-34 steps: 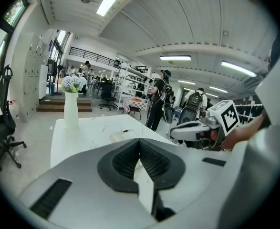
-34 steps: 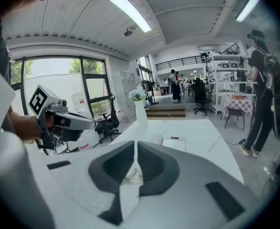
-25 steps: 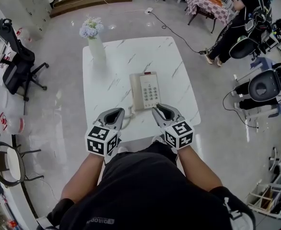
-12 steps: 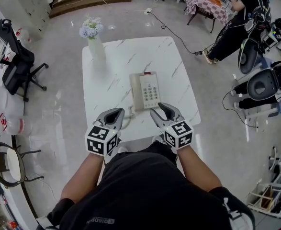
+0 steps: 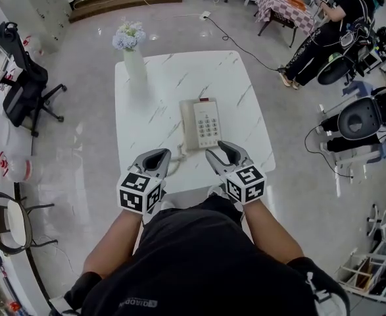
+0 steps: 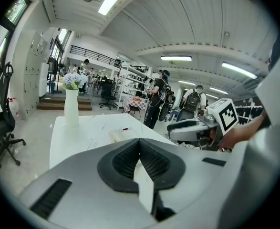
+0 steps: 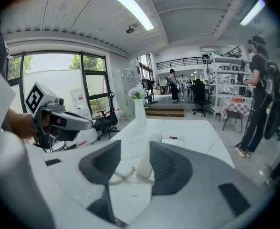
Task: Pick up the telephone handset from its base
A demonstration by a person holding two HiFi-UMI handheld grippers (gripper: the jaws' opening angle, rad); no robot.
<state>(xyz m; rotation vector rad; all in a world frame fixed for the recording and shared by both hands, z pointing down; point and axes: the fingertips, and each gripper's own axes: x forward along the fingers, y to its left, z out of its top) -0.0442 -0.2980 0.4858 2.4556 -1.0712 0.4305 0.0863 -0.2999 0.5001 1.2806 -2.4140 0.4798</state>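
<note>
**On the table: handset not yet lifted**

On the table (image 5: 153, 84), the handset (image 5: 187, 127) lies in its cradle along the left side of the telephone base (image 5: 207, 127), near both grippers. My right gripper (image 7: 135, 149) has just been opening its jaws. They stand spread with nothing between them, the handset showing beyond the gap. My left gripper (image 6: 140, 141) has its tips pressed together, empty. I judge the handset light, stiff, smooth plastic. I'd grip its narrow middle and expect the coiled cord (image 7: 117, 176) to tug.

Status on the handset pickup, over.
Left tool shut. Right tool just been opening, empty. Handset on its base, untouched. Nothing in the way.
</note>
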